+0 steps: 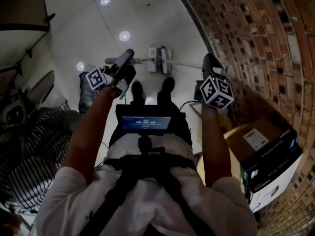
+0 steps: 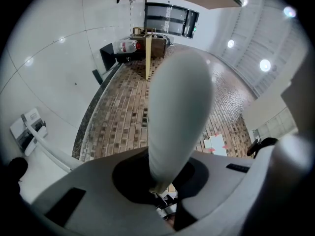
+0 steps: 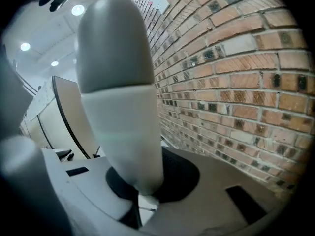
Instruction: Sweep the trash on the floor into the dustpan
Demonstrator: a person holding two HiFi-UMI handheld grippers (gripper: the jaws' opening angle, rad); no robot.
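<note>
My left gripper point(image 1: 123, 66) is shut on a rounded grey-white handle point(image 1: 126, 57), which fills the left gripper view as a handle point(image 2: 178, 107) rising from between the jaws. My right gripper point(image 1: 210, 67) is shut on a second grey and white handle point(image 3: 120, 107). Thin white poles point(image 1: 186, 64) run from both hands to a white sweeping head point(image 1: 160, 59) on the floor ahead of the person's shoes point(image 1: 138, 90). Which handle is the broom's and which the dustpan's I cannot tell. No trash shows.
A brick wall point(image 1: 256, 38) runs close along the right. A cardboard box point(image 1: 261, 149) stands at its foot. A person in a striped top point(image 1: 29, 156) is at the left. The floor point(image 1: 98, 28) is glossy white tile. A screen point(image 1: 145, 123) hangs on the wearer's chest.
</note>
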